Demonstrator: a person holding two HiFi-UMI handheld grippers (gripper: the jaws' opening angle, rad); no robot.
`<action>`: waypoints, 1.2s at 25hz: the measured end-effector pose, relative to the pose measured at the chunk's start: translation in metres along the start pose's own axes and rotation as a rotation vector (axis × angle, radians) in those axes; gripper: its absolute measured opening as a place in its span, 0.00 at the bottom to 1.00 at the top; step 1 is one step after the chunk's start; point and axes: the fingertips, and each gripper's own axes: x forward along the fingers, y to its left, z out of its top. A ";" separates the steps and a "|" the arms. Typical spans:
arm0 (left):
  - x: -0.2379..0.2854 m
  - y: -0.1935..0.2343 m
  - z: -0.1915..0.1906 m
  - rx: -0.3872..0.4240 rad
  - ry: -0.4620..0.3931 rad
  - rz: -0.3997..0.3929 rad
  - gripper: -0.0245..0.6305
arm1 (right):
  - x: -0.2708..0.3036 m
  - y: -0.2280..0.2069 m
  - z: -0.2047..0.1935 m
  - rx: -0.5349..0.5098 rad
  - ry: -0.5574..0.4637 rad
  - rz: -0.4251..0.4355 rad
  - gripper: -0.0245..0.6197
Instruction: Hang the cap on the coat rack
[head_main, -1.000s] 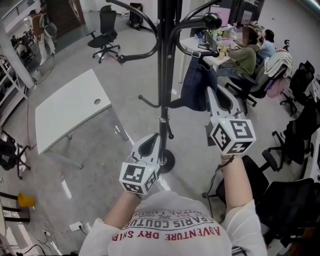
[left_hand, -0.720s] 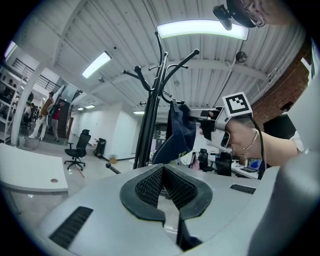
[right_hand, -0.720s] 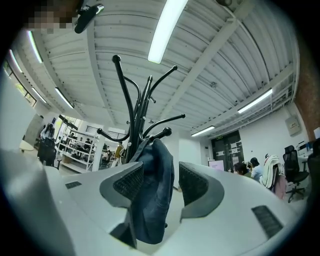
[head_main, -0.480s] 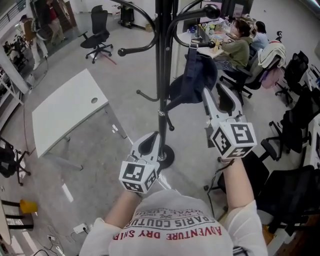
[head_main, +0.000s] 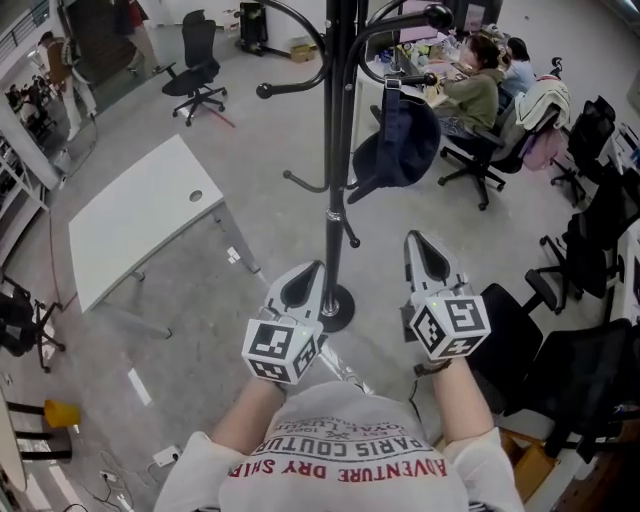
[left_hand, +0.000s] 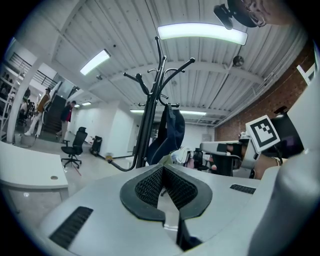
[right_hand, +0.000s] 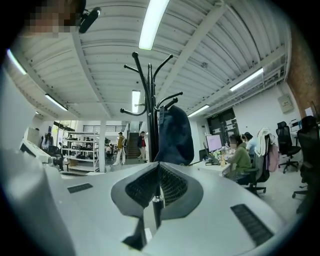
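The dark blue cap (head_main: 400, 145) hangs by its strap from a curved upper hook of the black coat rack (head_main: 335, 150), with nothing touching it. My right gripper (head_main: 415, 240) is below the cap and well apart from it, shut and empty. My left gripper (head_main: 310, 270) sits close to the rack's pole, above its round base (head_main: 340, 305), also shut and empty. In the left gripper view the cap (left_hand: 170, 132) hangs beside the rack (left_hand: 147, 115), beyond the closed tips (left_hand: 161, 167). The right gripper view shows the cap (right_hand: 175, 135) straight ahead on the rack (right_hand: 150, 110).
A white table (head_main: 140, 220) stands on the grey floor at the left. People sit at desks (head_main: 480, 90) at the back right. Black office chairs (head_main: 590, 270) crowd the right side, and another chair (head_main: 195, 70) stands at the far left back.
My right gripper has drawn back and down from the cap, which now hangs alone on the hook. The left gripper has barely moved.
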 end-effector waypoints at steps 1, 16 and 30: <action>-0.002 -0.001 -0.001 0.000 0.001 -0.004 0.05 | -0.005 0.004 -0.009 0.006 0.015 0.001 0.06; -0.044 0.000 0.002 0.023 -0.014 -0.025 0.05 | -0.053 0.067 -0.062 0.046 0.071 0.000 0.06; -0.056 0.014 0.005 0.028 -0.015 -0.020 0.05 | -0.046 0.086 -0.059 0.034 0.070 0.002 0.06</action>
